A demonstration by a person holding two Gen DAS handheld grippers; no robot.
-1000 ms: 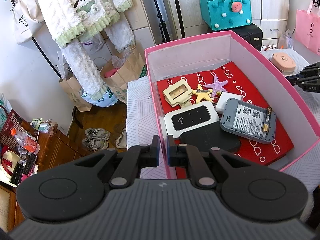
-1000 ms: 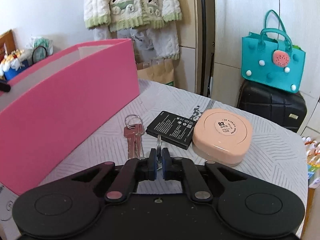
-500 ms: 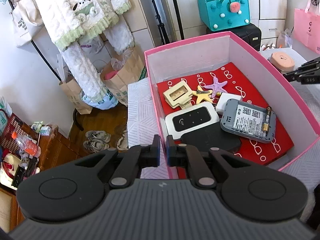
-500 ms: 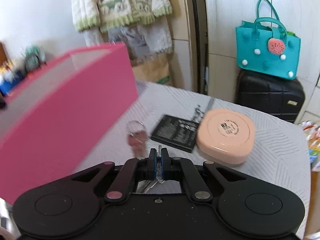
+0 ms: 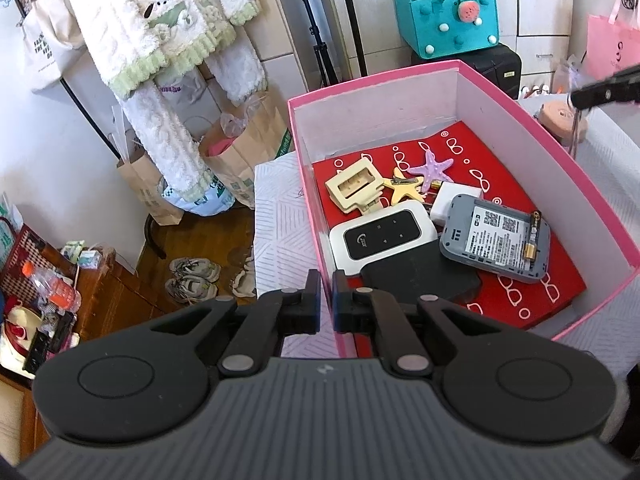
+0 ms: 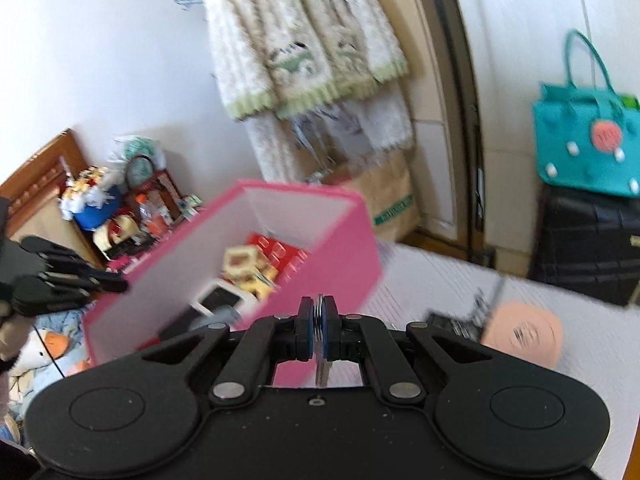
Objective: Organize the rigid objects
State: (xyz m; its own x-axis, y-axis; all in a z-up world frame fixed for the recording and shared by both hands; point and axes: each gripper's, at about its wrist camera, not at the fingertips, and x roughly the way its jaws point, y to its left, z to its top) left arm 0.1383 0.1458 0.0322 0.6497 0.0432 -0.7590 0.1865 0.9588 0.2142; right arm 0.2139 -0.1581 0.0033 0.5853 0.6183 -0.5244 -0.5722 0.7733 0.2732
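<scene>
The pink box (image 5: 400,76) stands open on the table, lined in red. Inside lie a cream clip (image 5: 354,188), two starfish, a white router (image 5: 380,236) and a grey router back (image 5: 496,236). My left gripper (image 5: 326,284) is shut on the box's near left wall rim; the right wrist view shows the left gripper (image 6: 120,286) at that corner. My right gripper (image 6: 319,304) is shut on a key ring (image 6: 319,320), with a key (image 6: 322,372) hanging below, raised beside the box's right wall (image 6: 320,256). The left wrist view shows the right gripper (image 5: 574,98) and its dangling keys (image 5: 575,136).
A peach round case (image 6: 520,332) and a black battery (image 6: 452,322) lie on the white patterned tablecloth (image 6: 440,280) right of the box. A teal bag (image 6: 584,148) sits on a black suitcase (image 6: 580,256) behind. Hanging clothes and paper bags stand beyond the table.
My right gripper closed on the key ring, lifted the keys off the table and swung towards the box. The left gripper kept its hold and place.
</scene>
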